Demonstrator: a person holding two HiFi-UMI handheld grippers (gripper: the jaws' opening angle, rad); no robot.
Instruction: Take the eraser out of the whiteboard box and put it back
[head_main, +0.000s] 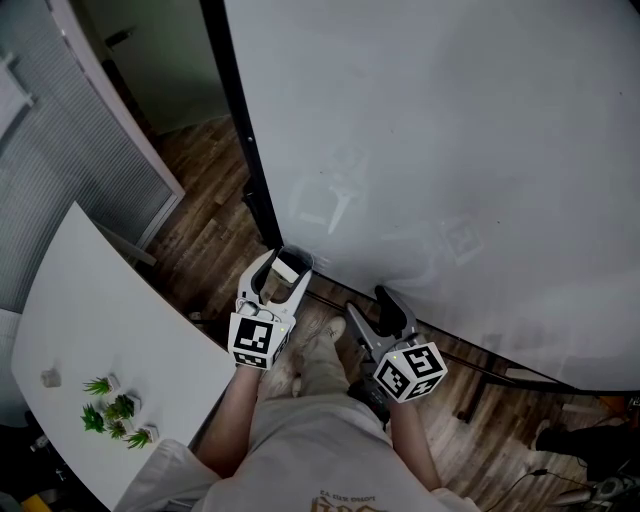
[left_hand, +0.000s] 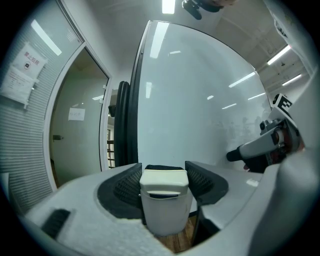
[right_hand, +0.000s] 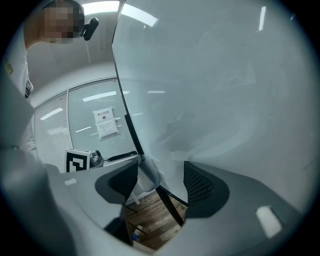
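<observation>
— Eraser (left_hand: 164, 205): where is it?
— Pinched in the left gripper (head_main: 287, 262), right by the whiteboard (head_main: 450, 150). The right gripper (head_main: 368, 303) is spread wide beside it. A table (head_main: 90, 320) with little plants (head_main: 115, 410) stands off left.

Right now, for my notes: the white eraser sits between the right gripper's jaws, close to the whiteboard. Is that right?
Wrong gripper: the eraser sits between the jaws of the left gripper, close to the whiteboard. The left gripper view shows it.

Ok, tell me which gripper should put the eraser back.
Left. The left gripper is shut on the white eraser, close to the whiteboard. The right gripper is open and empty, so it would probably need a handover first.
</observation>
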